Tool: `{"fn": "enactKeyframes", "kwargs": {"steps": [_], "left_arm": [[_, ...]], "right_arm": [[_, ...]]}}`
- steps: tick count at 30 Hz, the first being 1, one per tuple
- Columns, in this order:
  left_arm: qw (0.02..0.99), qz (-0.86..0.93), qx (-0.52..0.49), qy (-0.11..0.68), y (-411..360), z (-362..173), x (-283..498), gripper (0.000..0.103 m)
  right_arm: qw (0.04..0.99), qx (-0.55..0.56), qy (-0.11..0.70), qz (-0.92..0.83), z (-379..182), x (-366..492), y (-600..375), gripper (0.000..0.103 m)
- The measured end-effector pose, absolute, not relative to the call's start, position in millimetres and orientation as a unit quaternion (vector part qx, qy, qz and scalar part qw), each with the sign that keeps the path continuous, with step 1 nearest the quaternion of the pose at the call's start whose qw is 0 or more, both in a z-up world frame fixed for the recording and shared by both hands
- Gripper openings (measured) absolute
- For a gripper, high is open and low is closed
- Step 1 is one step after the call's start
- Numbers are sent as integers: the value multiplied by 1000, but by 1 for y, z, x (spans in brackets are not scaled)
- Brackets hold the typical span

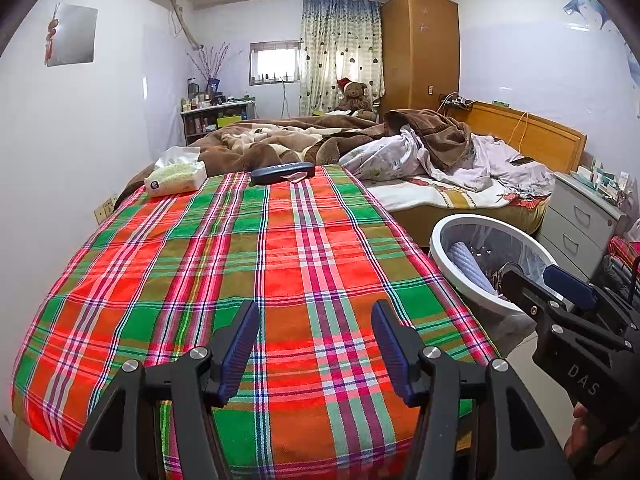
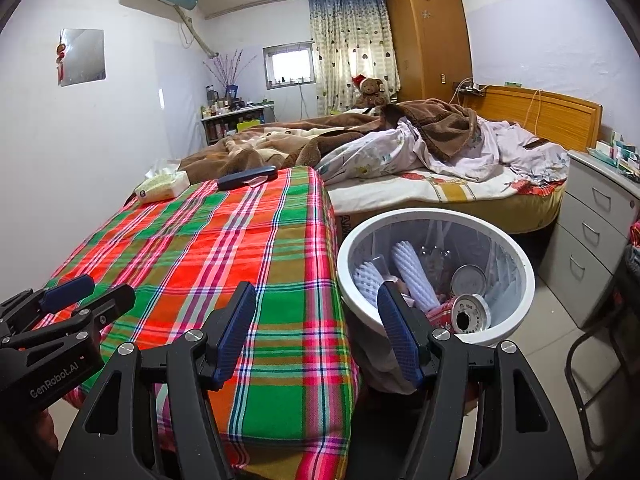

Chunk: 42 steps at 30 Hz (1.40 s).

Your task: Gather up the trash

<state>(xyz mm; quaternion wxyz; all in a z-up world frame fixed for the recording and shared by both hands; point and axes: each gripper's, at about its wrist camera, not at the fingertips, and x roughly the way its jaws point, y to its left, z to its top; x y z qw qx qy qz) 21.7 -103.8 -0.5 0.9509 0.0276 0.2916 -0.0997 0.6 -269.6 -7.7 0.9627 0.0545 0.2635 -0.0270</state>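
Left tool point(image 1: 316, 344) hovers over the near end of the counter point(image 1: 248, 264), fingers wide apart, nothing between the blue pads point(image 1: 240, 350). Right tool point(image 2: 316, 332) is likewise spread wide and empty; its left finger sits over the counter's right edge, its right finger over the near rim of the bin point(image 2: 524, 280). Each tool shows in the other's view: the right one at the lower right of the left view, over the bin's near rim, and the left one at the lower left of the right view, above the counter's near left part.

Counter carries a red-green plaid cloth. At its far end lie a tissue pack point(image 1: 176, 178), far left, and a dark case point(image 1: 282, 172) near the middle. A small pale scrap point(image 1: 296, 178) touches the case's near right side; what it is cannot be told.

Bin is white, round, lined with a clear bag, and stands on the floor just beside the counter's right side. Trash inside: a crushed red can point(image 2: 464, 314) against the near wall, a silver can point(image 2: 469, 280) behind it, two white foam sleeves point(image 2: 412, 276) leaning left of centre, and some clear crumpled plastic further back.

Behind the counter is a bed point(image 2: 440, 192) with a brown blanket point(image 2: 280, 144) and pale bedding. A drawer unit point(image 2: 592, 216) stands right of the bin.
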Motion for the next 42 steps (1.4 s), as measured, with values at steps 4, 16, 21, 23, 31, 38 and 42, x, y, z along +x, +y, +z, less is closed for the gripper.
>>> {"fn": "enactKeyframes", "kwargs": {"steps": [4, 16, 21, 23, 31, 38, 42], "left_arm": [[951, -101, 28, 292, -104, 0, 21, 58], [951, -102, 27, 290, -102, 1, 20, 58], [951, -102, 27, 290, -103, 1, 19, 58], [951, -102, 27, 290, -102, 1, 19, 58], [951, -104, 27, 290, -104, 2, 19, 58], [951, -104, 26, 290, -103, 2, 18, 58], [951, -103, 25, 290, -102, 2, 18, 58]], "right_arm": [[963, 55, 264, -28, -8, 1, -269, 65], [963, 55, 264, -27, -6, 1, -267, 65], [963, 56, 263, -26, -5, 1, -266, 65], [963, 56, 263, -26, -5, 0, -266, 65], [963, 56, 263, -26, -5, 0, -266, 65], [963, 57, 262, -27, -5, 0, -267, 65], [963, 57, 262, -27, -5, 0, -265, 65]]}}
